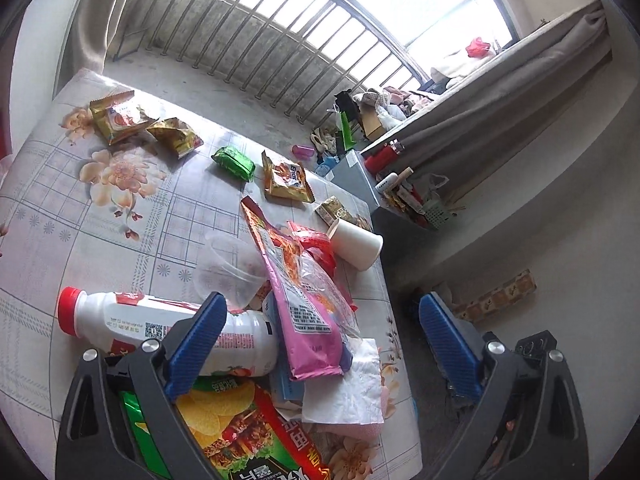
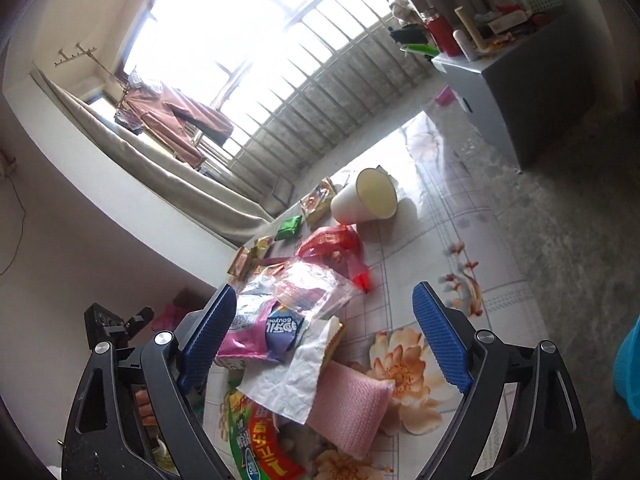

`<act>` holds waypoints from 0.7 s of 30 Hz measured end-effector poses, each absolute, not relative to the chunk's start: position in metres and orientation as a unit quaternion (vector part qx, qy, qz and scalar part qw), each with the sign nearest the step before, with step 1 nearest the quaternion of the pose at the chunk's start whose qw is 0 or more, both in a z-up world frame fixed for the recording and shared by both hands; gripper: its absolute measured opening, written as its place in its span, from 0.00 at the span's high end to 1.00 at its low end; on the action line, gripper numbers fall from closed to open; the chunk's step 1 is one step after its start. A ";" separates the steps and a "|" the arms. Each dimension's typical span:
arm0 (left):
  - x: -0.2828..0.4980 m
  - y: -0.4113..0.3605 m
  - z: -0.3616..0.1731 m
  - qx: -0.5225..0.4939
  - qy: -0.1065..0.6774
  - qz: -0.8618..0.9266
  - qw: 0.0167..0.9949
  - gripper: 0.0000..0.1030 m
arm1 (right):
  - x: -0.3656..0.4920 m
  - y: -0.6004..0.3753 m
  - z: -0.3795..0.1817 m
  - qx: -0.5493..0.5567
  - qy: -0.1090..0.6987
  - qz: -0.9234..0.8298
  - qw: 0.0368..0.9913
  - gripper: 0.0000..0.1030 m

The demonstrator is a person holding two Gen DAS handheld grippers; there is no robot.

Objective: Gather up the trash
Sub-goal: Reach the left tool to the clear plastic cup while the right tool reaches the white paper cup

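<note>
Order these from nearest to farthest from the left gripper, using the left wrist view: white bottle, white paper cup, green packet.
1. White bottle: lying beside the left gripper's own left finger.
2. White paper cup: tipped over, mid table, right.
3. Green packet: farther back, centre.

Left tongs (image 1: 320, 344) and right tongs (image 2: 324, 344) both gape wide, seemingly gripping nothing.

We find the near end of the table (image 1: 48, 208) crowded: a lying bottle (image 1: 160, 326), clear cup (image 1: 230, 270), pink wrapper (image 1: 304, 312), tissue (image 1: 348, 384) and chip bag (image 1: 240, 432) overlap, leaving no gap between them. Open cloth lies left of the bottle and between this heap and the far wrappers (image 1: 124, 118). The tipped paper cup (image 2: 364, 196) blocks the table's right edge.
</note>
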State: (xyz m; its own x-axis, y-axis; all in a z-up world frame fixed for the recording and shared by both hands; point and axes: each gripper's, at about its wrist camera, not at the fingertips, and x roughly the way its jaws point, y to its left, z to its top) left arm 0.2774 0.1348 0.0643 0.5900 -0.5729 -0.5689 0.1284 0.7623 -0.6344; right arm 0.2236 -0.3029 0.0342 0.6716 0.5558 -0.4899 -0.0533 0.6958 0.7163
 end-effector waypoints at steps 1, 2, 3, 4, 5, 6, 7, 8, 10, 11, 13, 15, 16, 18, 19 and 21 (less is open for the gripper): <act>0.287 0.137 0.061 -0.276 0.410 -0.199 0.846 0.13 | 0.237 -0.301 0.034 0.347 0.368 0.188 0.842 0.19; 0.298 0.139 0.056 -0.275 0.420 -0.191 0.843 0.14 | 0.250 -0.299 0.033 0.352 0.372 0.194 0.836 0.19; 0.311 0.142 0.049 -0.276 0.437 -0.179 0.837 0.18 | 0.263 -0.297 0.030 0.359 0.379 0.197 0.830 0.20; 0.323 0.147 0.040 -0.289 0.457 -0.164 0.825 0.25 | 0.273 -0.295 0.027 0.366 0.387 0.201 0.822 0.21; 0.337 0.153 0.029 -0.312 0.475 -0.156 0.808 0.27 | 0.283 -0.292 0.024 0.373 0.396 0.203 0.814 0.22; 0.352 0.158 0.019 -0.333 0.496 -0.154 0.787 0.29 | 0.294 -0.290 0.021 0.378 0.404 0.199 0.808 0.23; 0.366 0.162 0.008 -0.349 0.516 -0.146 0.769 0.35 | 0.303 -0.287 0.018 0.380 0.412 0.196 0.805 0.23; 0.379 0.164 -0.002 -0.354 0.536 -0.133 0.755 0.38 | 0.311 -0.284 0.015 0.380 0.419 0.195 0.801 0.23; 0.402 0.167 -0.017 -0.349 0.567 -0.110 0.737 0.50 | 0.323 -0.280 0.012 0.379 0.433 0.186 0.796 0.25; 0.409 0.169 -0.023 -0.351 0.577 -0.099 0.730 0.54 | 0.328 -0.279 0.010 0.378 0.439 0.183 0.794 0.25; 0.422 0.169 -0.034 -0.348 0.601 -0.099 0.713 0.59 | 0.336 -0.277 0.008 0.372 0.446 0.176 0.795 0.25; 0.426 0.165 -0.042 -0.332 0.624 -0.103 0.700 0.64 | 0.344 -0.276 0.007 0.371 0.450 0.172 0.794 0.25; 0.427 0.165 -0.043 -0.333 0.626 -0.105 0.697 0.64 | 0.347 -0.277 0.007 0.371 0.452 0.171 0.793 0.26; 0.429 0.165 -0.043 -0.337 0.630 -0.118 0.690 0.64 | 0.354 -0.277 0.005 0.373 0.455 0.168 0.791 0.26; 0.429 0.167 -0.044 -0.341 0.630 -0.123 0.687 0.64 | 0.356 -0.278 0.004 0.373 0.458 0.168 0.789 0.27; 0.429 0.167 -0.045 -0.342 0.632 -0.126 0.684 0.66 | 0.359 -0.277 0.000 0.374 0.463 0.165 0.786 0.30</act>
State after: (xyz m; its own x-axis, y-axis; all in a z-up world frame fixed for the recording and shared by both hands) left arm 0.4295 0.1668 -0.0447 0.1698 -0.6051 -0.7778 -0.2603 0.7337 -0.6276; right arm 0.3595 -0.2768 0.0002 0.5158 0.6065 -0.6050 0.0867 0.6657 0.7412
